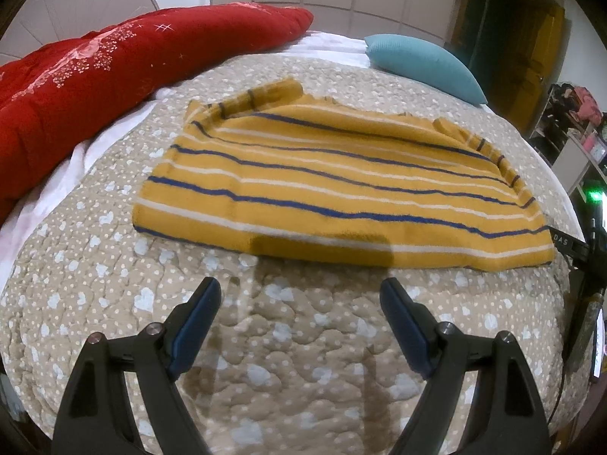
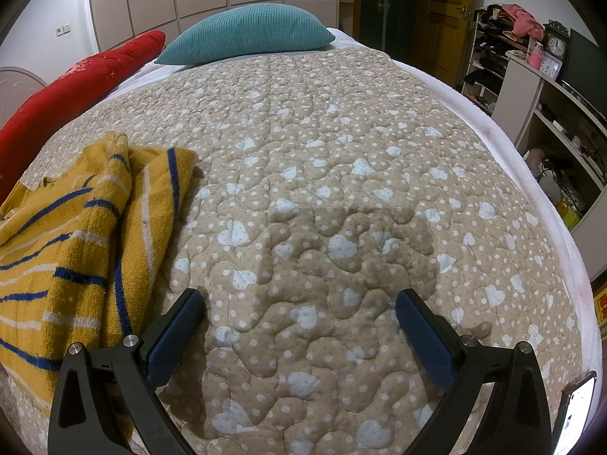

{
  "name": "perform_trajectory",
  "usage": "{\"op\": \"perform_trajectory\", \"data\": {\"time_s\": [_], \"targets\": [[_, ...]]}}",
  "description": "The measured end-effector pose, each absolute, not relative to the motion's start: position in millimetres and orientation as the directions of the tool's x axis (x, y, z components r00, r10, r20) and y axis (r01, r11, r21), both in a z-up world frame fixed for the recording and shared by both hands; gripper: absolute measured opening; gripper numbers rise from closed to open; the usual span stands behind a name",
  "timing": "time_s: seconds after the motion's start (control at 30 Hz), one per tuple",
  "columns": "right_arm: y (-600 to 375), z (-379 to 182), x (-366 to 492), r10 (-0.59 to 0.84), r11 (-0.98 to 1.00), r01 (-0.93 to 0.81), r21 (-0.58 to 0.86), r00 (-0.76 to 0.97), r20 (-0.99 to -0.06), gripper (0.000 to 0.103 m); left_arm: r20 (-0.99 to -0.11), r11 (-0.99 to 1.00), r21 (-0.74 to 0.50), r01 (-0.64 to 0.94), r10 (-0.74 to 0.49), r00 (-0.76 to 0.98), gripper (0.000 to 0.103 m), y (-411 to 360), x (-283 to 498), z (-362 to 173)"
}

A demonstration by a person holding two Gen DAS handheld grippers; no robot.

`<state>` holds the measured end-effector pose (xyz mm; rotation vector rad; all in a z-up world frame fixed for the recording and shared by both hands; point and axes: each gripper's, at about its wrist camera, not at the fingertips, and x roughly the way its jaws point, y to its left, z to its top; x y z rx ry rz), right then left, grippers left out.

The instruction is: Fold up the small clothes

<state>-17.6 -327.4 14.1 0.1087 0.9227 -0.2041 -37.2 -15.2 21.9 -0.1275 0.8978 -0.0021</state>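
Lying flat on the beige heart-patterned quilt (image 1: 114, 284), the mustard-yellow knitted garment with blue and white stripes (image 1: 334, 189) runs crosswise, hem toward the near edge; left gripper (image 1: 299, 292) and right gripper (image 2: 299, 303) hover spread wide, empty.

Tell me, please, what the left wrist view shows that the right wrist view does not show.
Only the left wrist view shows the whole striped sweater lying spread, and the open left gripper short of its hem. Only the right wrist view shows the shelves, the clock, and the open right gripper over bare quilt. Both show the sweater, quilt, red cushion and teal pillow.
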Motion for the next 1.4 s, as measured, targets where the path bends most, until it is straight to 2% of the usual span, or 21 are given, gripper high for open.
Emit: {"op": "perform_trajectory", "data": {"time_s": [1.4], "targets": [[-327,14,-17,-0.128,0.975,0.221,0.006,0.586,-0.8,0.102,-0.778,0.989,-0.131,-0.072,-0.057,0.626,0.085,-3,-38,20]]}}
